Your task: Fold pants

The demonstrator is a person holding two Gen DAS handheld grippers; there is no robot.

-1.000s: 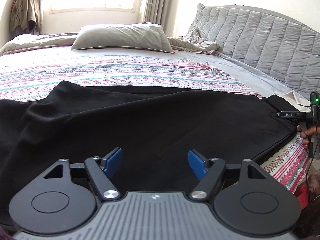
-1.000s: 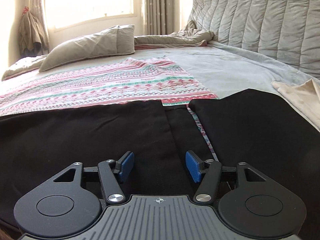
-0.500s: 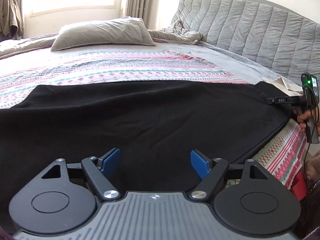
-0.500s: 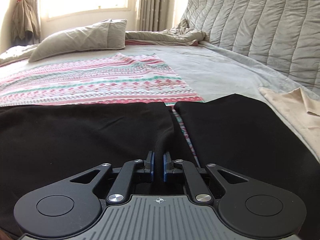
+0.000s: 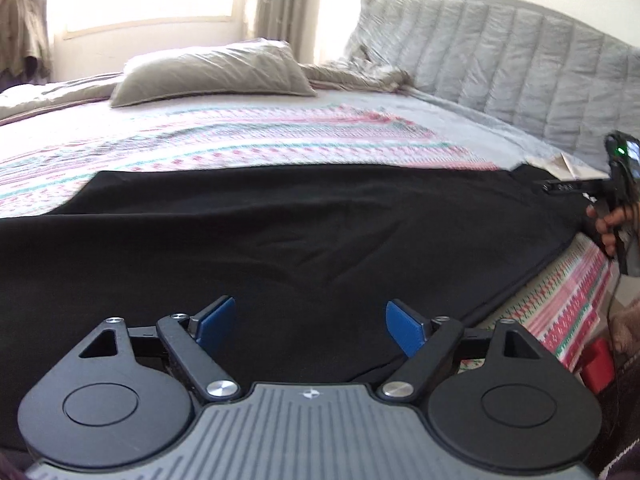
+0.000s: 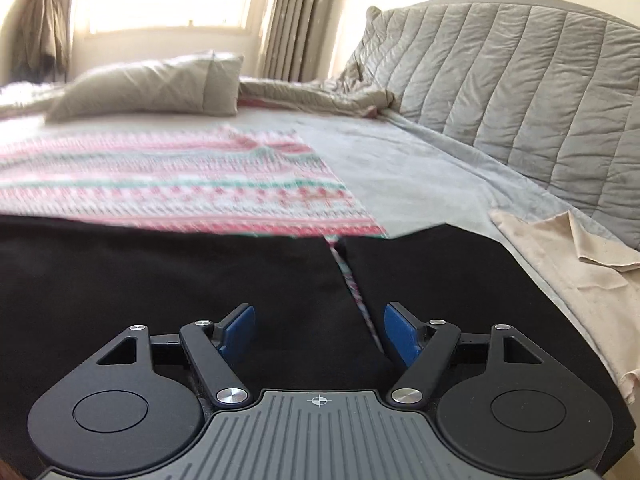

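Observation:
Black pants (image 5: 304, 240) lie spread flat across the near edge of the bed. My left gripper (image 5: 310, 326) is open and empty just above the cloth near its front edge. In the right wrist view the pants (image 6: 160, 280) show a narrow gap between two black parts, with striped blanket visible in it. My right gripper (image 6: 319, 332) is open over that gap, holding nothing. The right gripper also shows at the far right of the left wrist view (image 5: 576, 188), at the pants' right end.
A striped pink and green blanket (image 6: 180, 184) covers the bed behind the pants. A grey pillow (image 5: 212, 72) and quilted headboard (image 6: 520, 80) lie beyond. A beige cloth (image 6: 580, 264) lies at the right. The bed edge (image 5: 560, 304) drops off at the right.
My right gripper shut on the pants' edge half a second ago and is open again now, with the cloth lying flat. My left gripper stayed open and moved lower and closer.

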